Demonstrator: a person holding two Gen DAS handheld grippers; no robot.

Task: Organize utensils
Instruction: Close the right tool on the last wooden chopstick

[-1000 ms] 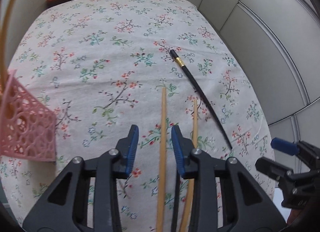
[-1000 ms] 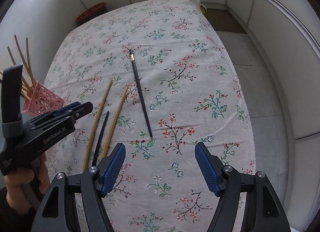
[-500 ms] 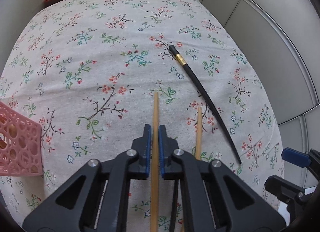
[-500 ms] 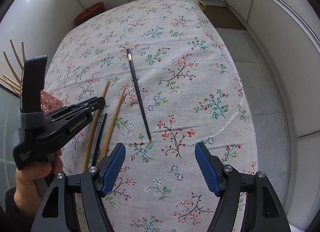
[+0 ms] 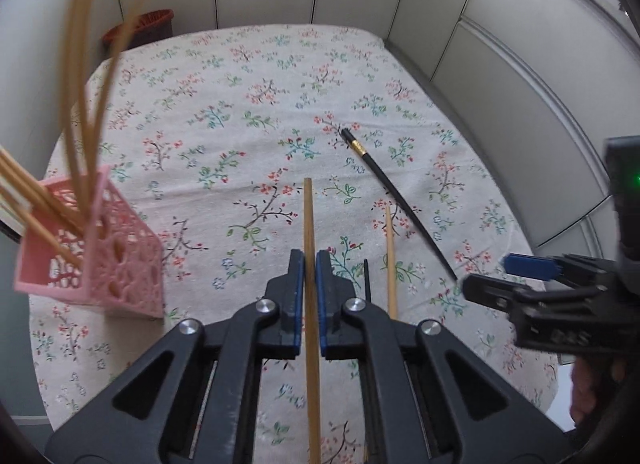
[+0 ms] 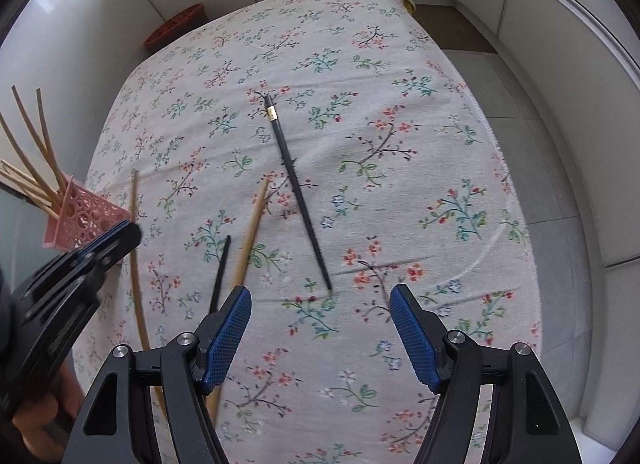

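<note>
Chopstick of pale wood [image 5: 309,248] is pinched between the closed fingers of the left gripper [image 5: 307,276], its long axis running straight out ahead of them, just right of the pink basket [image 5: 120,264]. That basket stands on the desk [image 5: 248,76], already holding several wooden sticks [image 5: 36,200] leaning out. Further from the basket lie another wooden chopstick [image 6: 252,232] and two black ones [image 6: 296,188], nearer the right gripper [image 6: 320,332], whose fingers are spread and empty.

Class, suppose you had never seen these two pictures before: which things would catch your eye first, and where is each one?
First, the left gripper, low in the middle of its own view, shut on a wooden chopstick. Next, the pink basket at the table's left edge, with more wooden sticks poking out. Then the long black chopstick lying alone on the flowered tablecloth, beyond the open right gripper.
</note>
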